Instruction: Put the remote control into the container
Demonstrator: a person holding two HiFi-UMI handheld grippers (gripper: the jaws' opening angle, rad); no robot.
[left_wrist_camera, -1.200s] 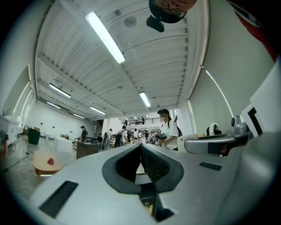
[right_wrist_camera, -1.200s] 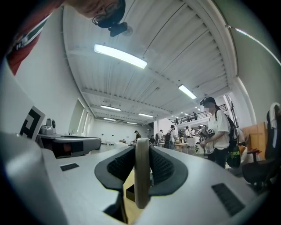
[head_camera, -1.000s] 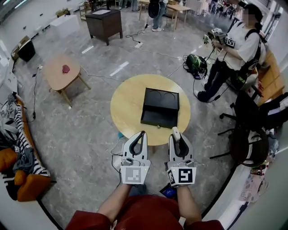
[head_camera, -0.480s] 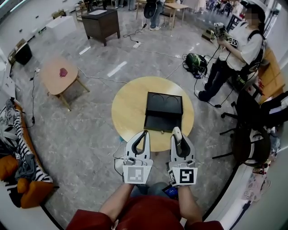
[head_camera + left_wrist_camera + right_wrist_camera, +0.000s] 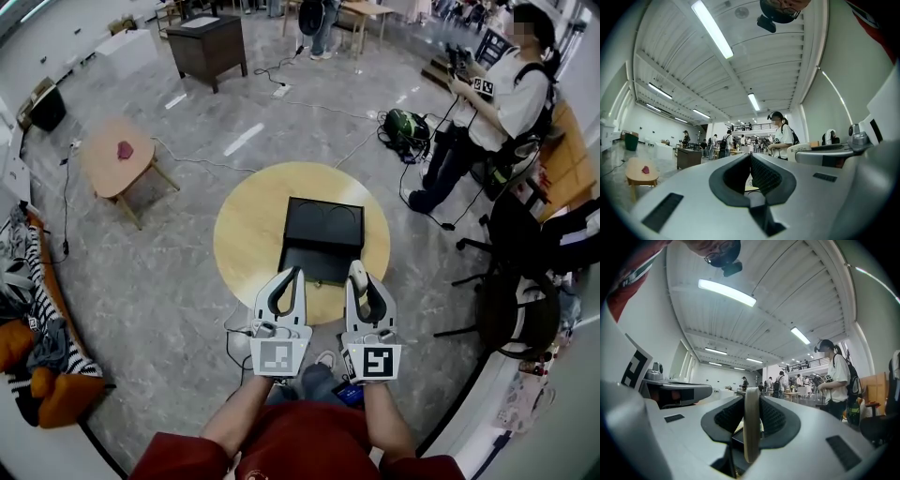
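container: black, open-topped, on round table; we saw two round recesses at its far end
right gripper: clamped on remote control, near side of container
left gripper: jaws together

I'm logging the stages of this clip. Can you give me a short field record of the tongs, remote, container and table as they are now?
left tongs: shut, empty
right tongs: shut on the remote, which is held edge-on
remote: pale, not yet in the container
container: black, on the table, ahead of both tongs
table: round, yellow
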